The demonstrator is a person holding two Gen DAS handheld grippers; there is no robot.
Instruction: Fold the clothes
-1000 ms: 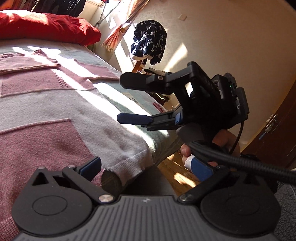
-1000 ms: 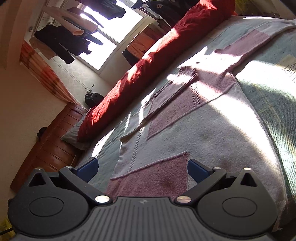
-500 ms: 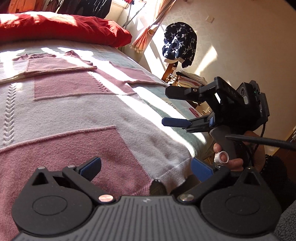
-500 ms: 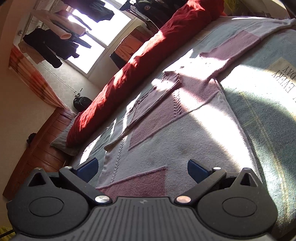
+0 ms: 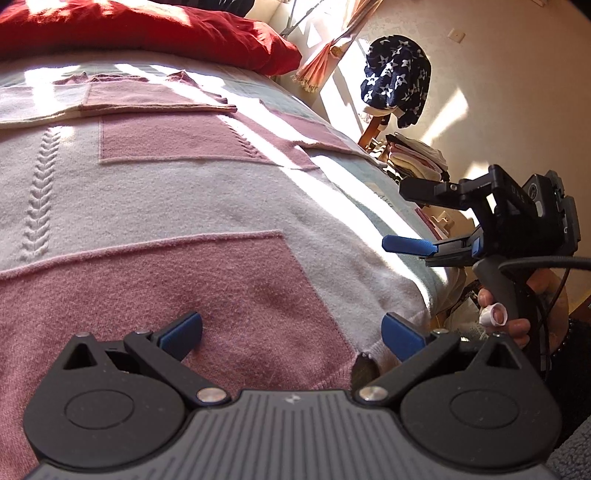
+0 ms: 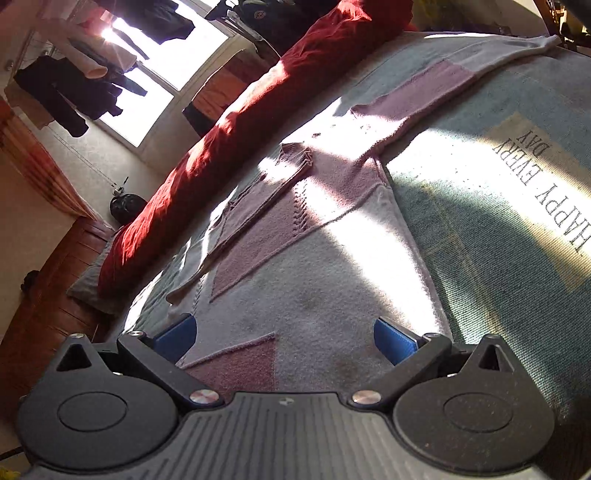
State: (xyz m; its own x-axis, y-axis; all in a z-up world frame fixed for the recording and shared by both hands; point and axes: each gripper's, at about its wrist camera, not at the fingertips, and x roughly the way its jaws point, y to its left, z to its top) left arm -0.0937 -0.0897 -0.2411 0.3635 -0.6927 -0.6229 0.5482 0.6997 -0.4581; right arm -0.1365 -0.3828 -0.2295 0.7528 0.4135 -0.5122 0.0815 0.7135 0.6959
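A pink and white knitted sweater (image 5: 207, 206) lies flat on the bed, one sleeve (image 6: 424, 92) stretched out to the side. My left gripper (image 5: 291, 332) hovers open over the pink patch by the hem, nothing between its blue pads. My right gripper (image 6: 284, 338) is open too, low over the sweater's (image 6: 314, 277) white part near its side edge. In the left wrist view the right gripper (image 5: 402, 218) shows at the bed's edge, held by a hand (image 5: 517, 321), jaws apart.
A red duvet (image 5: 147, 29) lies along the head of the bed. The grey-green bed cover (image 6: 517, 277) with printed words lies beside the sweater. A chair with a star-print garment (image 5: 399, 77) and stacked clothes (image 5: 417, 155) stands by the wall. Clothes hang at the window (image 6: 147, 74).
The left gripper has swung from the sweater's corner to over the pink hem patch. The right gripper has shifted toward the sweater's side edge. Both stayed open.
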